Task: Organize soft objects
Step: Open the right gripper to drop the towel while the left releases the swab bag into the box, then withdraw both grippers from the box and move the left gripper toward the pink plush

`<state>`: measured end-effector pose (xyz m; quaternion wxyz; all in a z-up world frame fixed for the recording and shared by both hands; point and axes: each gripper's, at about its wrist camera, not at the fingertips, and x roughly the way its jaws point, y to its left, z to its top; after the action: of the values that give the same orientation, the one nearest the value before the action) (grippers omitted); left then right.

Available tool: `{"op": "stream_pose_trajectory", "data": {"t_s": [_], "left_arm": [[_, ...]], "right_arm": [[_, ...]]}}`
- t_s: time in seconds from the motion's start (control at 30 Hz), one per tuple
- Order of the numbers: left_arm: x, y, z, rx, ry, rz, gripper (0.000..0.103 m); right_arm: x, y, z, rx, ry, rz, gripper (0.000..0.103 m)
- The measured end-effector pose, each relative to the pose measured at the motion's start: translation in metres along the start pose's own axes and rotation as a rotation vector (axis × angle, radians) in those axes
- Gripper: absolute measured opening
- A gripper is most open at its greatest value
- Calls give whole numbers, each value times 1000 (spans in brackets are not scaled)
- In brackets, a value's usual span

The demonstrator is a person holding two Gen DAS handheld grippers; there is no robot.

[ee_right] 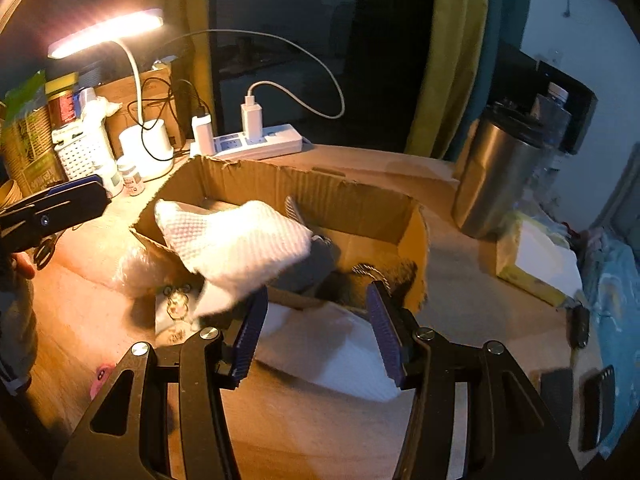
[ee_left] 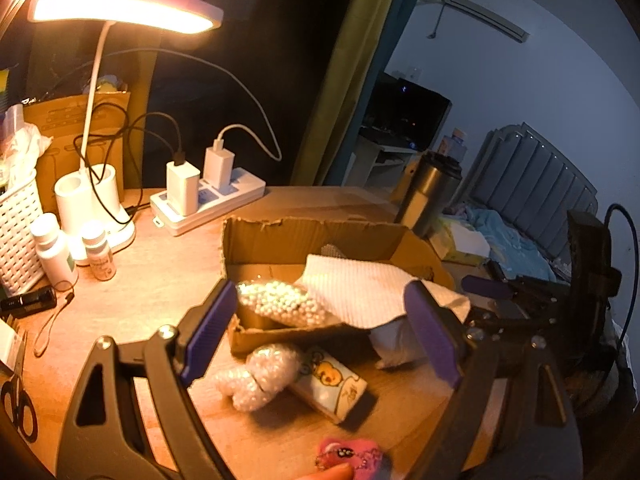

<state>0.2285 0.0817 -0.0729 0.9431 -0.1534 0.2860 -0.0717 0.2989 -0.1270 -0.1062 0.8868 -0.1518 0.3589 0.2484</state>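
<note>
An open cardboard box [ee_left: 304,236] [ee_right: 352,200] stands on the wooden desk. A white textured cloth [ee_left: 352,292] [ee_right: 236,244] drapes over its front edge, beside a bag of white beads [ee_left: 280,300]. A grey soft item [ee_right: 316,264] and a brown furry item [ee_right: 400,276] lie inside. In front lie bubble wrap [ee_left: 260,372], a printed tissue pack [ee_left: 336,384], a pink plush [ee_left: 352,456] and a white folded cloth [ee_right: 332,352]. My left gripper [ee_left: 320,336] is open and empty above the box front. My right gripper [ee_right: 320,336] is open over the folded cloth.
A lit desk lamp [ee_left: 120,8], a power strip with chargers [ee_left: 208,196], small bottles [ee_left: 52,248] and a white basket [ee_left: 16,224] crowd the left. A steel tumbler [ee_right: 496,176] and a tissue box [ee_right: 536,260] stand right. Scissors [ee_left: 16,400] lie at the left edge.
</note>
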Motion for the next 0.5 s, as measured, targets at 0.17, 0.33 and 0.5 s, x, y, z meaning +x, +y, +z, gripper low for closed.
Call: {"op": "stream_pose_trajectory", "data": {"t_s": [0.17,0.33,0.5], "left_arm": [[-6,-6,-2,14,-3,4,87],[-5,-7,-5,17,7,10,87],[-5,-2,-6,19,13,23,87]], "right_arm": [[-12,-12,-6,37,-21,-8,55],[-17,-6,-3,28,-54,45,55],[3,13,4,-10,-39,107,54]]}}
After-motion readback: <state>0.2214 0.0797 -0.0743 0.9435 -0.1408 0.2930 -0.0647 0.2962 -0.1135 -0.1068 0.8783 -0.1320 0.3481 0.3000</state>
